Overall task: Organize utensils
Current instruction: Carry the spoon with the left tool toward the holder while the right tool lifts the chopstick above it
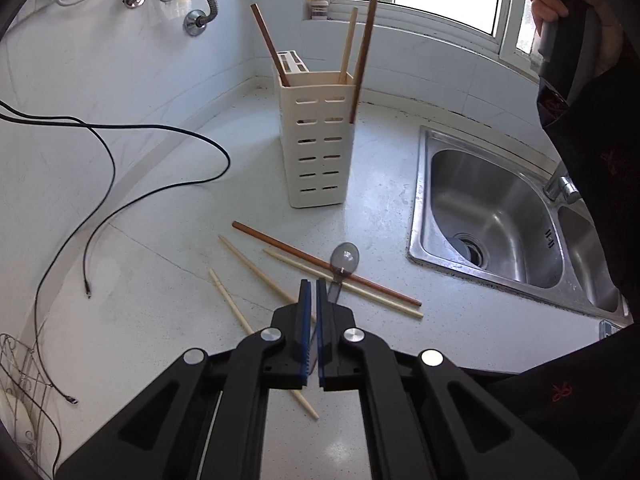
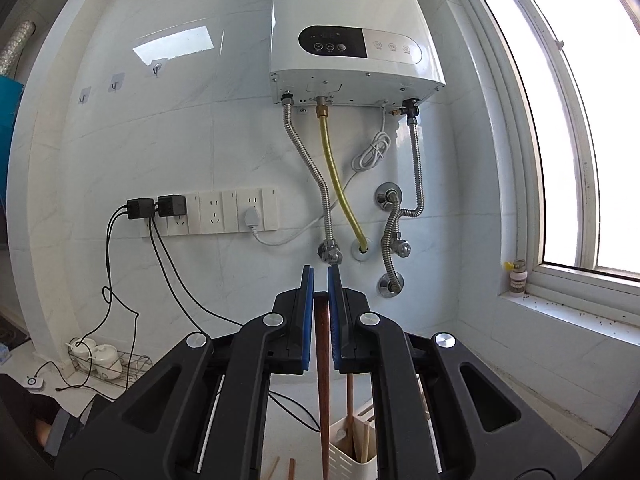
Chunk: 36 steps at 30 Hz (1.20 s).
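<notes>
1. On a white speckled countertop [image 1: 168,280], the left gripper [image 1: 311,284] hovers low with its blue-padded fingers [image 1: 305,320] drawn narrow, almost closed; a thin handle seems to run between them toward the grey metal spoon [image 1: 345,258] lying just ahead, though whether they pinch it cannot be told.
2. Only the left wrist view shows the loose utensils: a long reddish-brown chopstick [image 1: 320,260] crossing under the spoon, and three pale bamboo chopsticks [image 1: 260,270] fanned out at the gripper's 10 to 1 o'clock.
3. At 12 o'clock stands the cream slotted plastic utensil holder [image 1: 316,144], upright, with a brown chopstick and a pale one already leaning inside.
4. The same view catches a dark brown chopstick [image 1: 366,40] hanging down against the holder's right corner, its tip outside the front wall, and a stainless steel sink [image 1: 500,208] at 3 o'clock.
5. The right wrist view alone shows what holds that stick: the right gripper [image 2: 322,284] clamps it between blue pads, directly above the holder.
6. That view also shows a white wall-mounted water heater [image 2: 352,32] at 12 o'clock, and a row of white wall sockets [image 2: 224,216] at 10 o'clock.
</notes>
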Available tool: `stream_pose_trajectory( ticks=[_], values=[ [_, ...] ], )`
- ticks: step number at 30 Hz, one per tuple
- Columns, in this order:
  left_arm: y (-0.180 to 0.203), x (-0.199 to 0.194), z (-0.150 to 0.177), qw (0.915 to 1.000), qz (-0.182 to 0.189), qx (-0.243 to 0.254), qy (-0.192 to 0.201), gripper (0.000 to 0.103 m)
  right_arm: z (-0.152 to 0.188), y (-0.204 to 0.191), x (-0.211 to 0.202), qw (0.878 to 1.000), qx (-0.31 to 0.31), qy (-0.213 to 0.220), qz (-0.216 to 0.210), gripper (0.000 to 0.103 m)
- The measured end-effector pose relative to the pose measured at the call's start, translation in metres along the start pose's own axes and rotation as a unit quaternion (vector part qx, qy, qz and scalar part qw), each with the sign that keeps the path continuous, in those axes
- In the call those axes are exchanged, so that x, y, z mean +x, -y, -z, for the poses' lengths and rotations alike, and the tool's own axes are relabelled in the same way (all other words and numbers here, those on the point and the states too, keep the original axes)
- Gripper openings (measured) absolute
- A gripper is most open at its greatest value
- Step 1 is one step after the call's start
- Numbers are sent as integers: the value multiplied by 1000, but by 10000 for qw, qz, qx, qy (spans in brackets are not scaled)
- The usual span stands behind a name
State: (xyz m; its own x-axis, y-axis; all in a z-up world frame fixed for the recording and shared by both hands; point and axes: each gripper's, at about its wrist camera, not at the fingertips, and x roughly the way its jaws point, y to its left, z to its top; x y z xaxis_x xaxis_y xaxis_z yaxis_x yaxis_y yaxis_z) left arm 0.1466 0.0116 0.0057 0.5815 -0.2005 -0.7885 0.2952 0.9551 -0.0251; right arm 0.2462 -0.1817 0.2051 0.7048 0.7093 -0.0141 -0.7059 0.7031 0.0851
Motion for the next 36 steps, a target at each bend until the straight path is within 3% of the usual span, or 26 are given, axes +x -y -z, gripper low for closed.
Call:
stream_pose_trajectory(
  ticks=[6,10,21,30,33,36],
  values=[
    [-10,21,27,9994,216,249,-144,4,4,1,1,10000,83,-20,-49,7],
    [-15,30,43,9981,244,542,-179,27,6,3,4,9998,135,-82,-102,7],
    [-19,59,70,9946,473,875,-279,27,14,9,10,9995,250,-181,-89,7],
    [-21,76,79,9958,477,721,-287,27,19,11,15,9993,287,-250,-72,7],
    [-22,75,80,9961,575,646,-186,12,20,13,16,9991,310,-266,-67,7],
    [-21,69,79,9958,684,612,27,12,21,13,17,9991,315,-271,-51,7]
  ],
)
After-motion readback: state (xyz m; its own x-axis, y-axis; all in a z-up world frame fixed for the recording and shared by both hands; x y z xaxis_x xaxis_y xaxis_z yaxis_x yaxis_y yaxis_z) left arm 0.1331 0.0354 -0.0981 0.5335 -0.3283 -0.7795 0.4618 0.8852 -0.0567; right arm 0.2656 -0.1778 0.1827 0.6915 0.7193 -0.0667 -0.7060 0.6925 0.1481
